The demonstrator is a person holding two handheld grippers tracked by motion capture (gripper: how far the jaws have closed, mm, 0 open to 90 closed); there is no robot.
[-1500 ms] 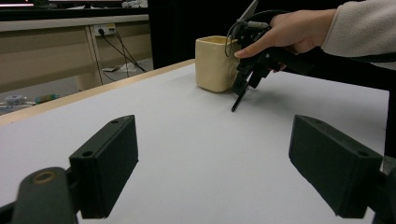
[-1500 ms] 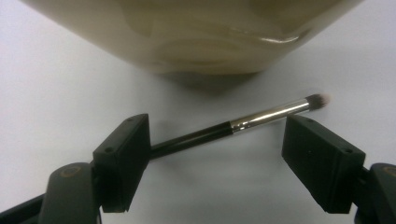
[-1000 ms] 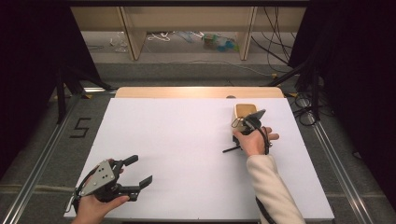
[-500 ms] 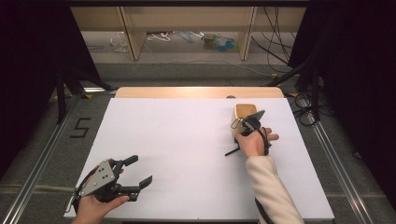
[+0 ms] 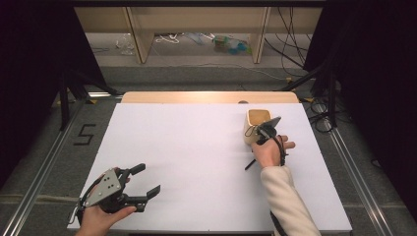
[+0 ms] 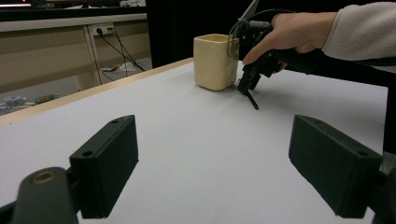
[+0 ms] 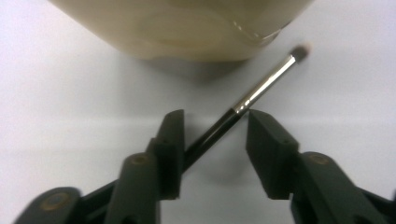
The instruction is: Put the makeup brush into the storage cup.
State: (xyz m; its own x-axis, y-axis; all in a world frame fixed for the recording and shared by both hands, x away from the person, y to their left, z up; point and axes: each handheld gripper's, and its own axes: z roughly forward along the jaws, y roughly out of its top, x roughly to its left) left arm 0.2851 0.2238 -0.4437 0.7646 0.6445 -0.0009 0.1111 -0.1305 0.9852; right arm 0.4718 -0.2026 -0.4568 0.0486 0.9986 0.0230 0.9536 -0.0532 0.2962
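Closing just now around a thin brush (image 7: 243,105) lying flat on the white table (image 5: 187,162), just near of the cream cup (image 5: 256,125), right gripper (image 7: 212,135) half-narrowed, pads not clearly pinching yet. Could roll or skid away, handle crossing diagonally. Left gripper (image 5: 142,184) wide open, empty, near-left.

White table (image 5: 187,147), wood shelving (image 5: 196,24), floor cables (image 5: 290,49), "5" mark (image 5: 84,134)
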